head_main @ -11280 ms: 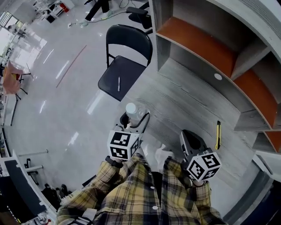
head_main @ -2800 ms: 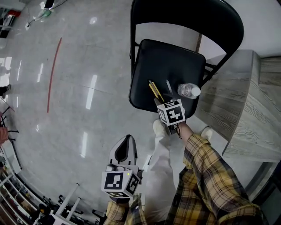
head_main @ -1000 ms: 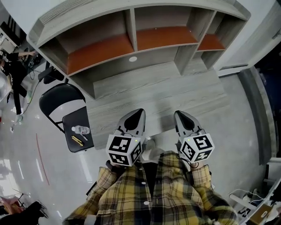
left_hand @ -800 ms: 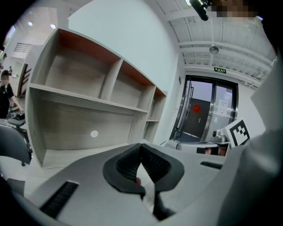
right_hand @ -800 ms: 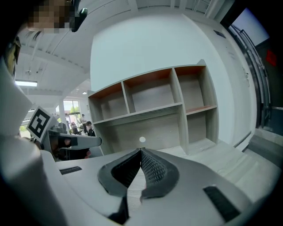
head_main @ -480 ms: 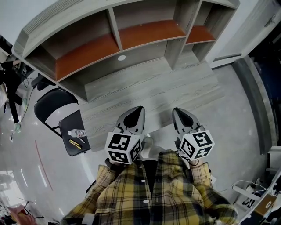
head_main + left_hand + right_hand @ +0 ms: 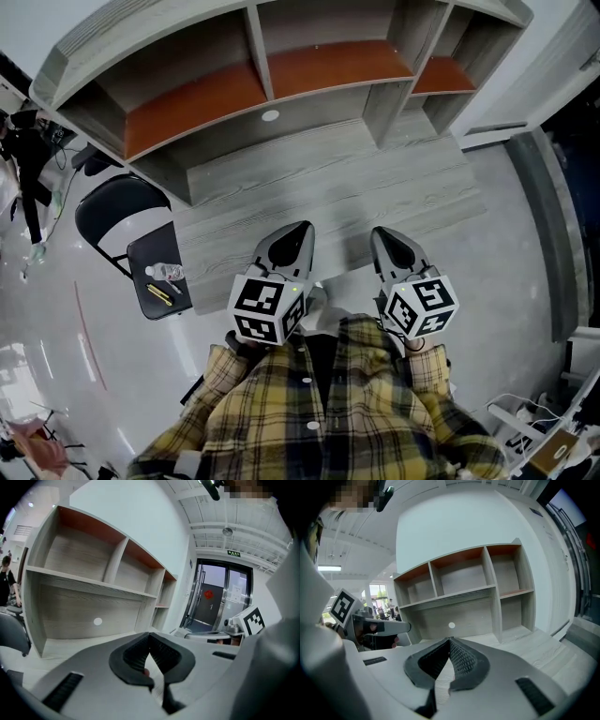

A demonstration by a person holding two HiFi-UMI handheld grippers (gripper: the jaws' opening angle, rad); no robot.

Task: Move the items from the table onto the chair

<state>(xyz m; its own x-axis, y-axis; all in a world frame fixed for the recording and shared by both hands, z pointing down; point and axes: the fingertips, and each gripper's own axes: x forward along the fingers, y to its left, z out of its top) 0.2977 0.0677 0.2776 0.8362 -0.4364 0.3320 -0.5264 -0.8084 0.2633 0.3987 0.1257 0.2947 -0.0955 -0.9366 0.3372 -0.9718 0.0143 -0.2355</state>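
While the person's yellow plaid shirt sleeves [image 7: 309,412] fill the bottom of the head view, both tools are held out side by side just ahead of the body. Each carries its cube of black-and-white square markers. The grey left gripper [image 7: 301,229] is clenched: in its own view the dark ribbed pads [image 7: 163,651] meet at the tip with nothing gripped between them. The grey right gripper [image 7: 382,234] is likewise closed tight and empty, its pads coming to a point in the right gripper view. The two are near each other but apart, their tips over the near edge of the desk as seen from the head.

Beyond them lies the pale grey wood-grain table [image 7: 328,173]. On the glossy grey floor [image 7: 84,356], just beside the table's left end, stands the black folding chair [image 7: 120,211]. The task's things lie on its seat. A clear plastic bottle [image 7: 160,273] lies on its side nearer the backrest. A slim yellow-and-black tool [image 7: 158,294] lies nearer the seat's front edge, close to the bottle but apart from it. A third thin item beside them is too small to make out.

Farther back, a grey shelf unit with orange-brown inner panels [image 7: 319,67] rises from the table's rear, with a small white round disc [image 7: 270,115] in its back panel. In the left gripper view, dark glass doors [image 7: 220,597] show far off to the right.
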